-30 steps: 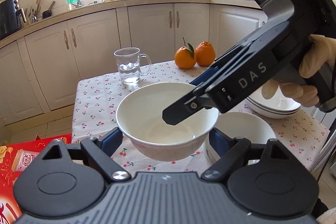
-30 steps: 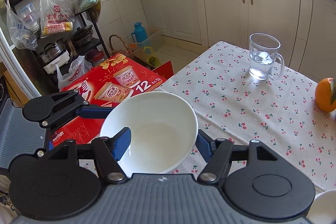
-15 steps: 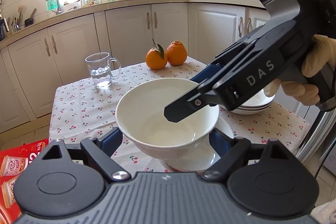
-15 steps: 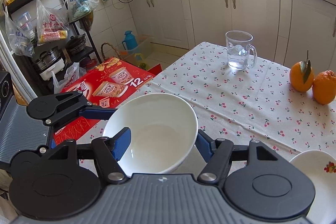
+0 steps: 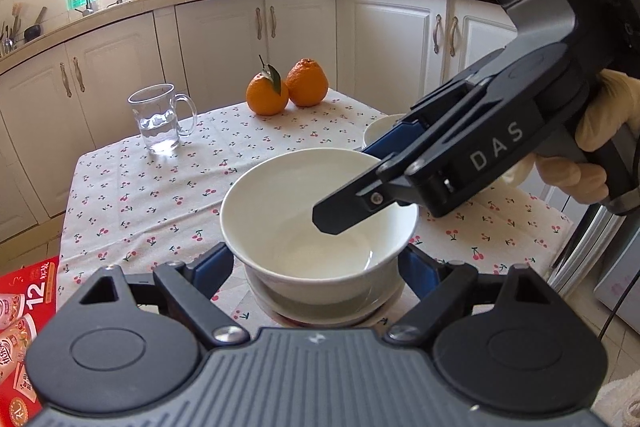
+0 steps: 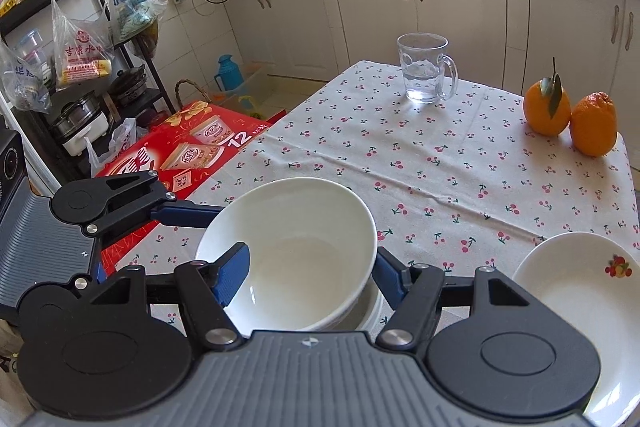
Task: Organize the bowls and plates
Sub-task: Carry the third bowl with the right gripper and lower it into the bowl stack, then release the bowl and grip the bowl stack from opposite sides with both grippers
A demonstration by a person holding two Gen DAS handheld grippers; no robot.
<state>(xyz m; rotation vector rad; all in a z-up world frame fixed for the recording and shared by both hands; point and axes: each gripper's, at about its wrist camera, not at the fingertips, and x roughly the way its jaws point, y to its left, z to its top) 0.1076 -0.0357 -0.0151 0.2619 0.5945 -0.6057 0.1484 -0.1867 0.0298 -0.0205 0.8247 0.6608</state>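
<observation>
between the blue pads of the left hand-held gripper (image 5: 316,265) sits a white bowl (image 5: 316,223), one pad at each side of its wall, so it looks clenched on the bowl across its width; whether both pads truly press i cannot tell for certain. from the bowl's other side the right hand-held gripper (image 6: 308,269) grasps its rim, one finger inside the bowl and the other outside. directly under the held bowl, and just ahead of both hand-held grippers, lies a second bowl (image 5: 320,301) on the cherry-print bench (image 6: 440,163); the upper one appears to hang low over it or just touch, i cannot tell which. off to the right of the right hand-held gripper rests a shallow plate (image 6: 576,279) with a fruit motif. farther ahead stand a glass mug (image 6: 426,71) and two oranges (image 6: 572,115), well apart from the work. the step in hand, i judge, is nesting one bowl into another. next it calls for a level lowering until the bowl seats, then releasing both grips and backing away without dragging the rim.
</observation>
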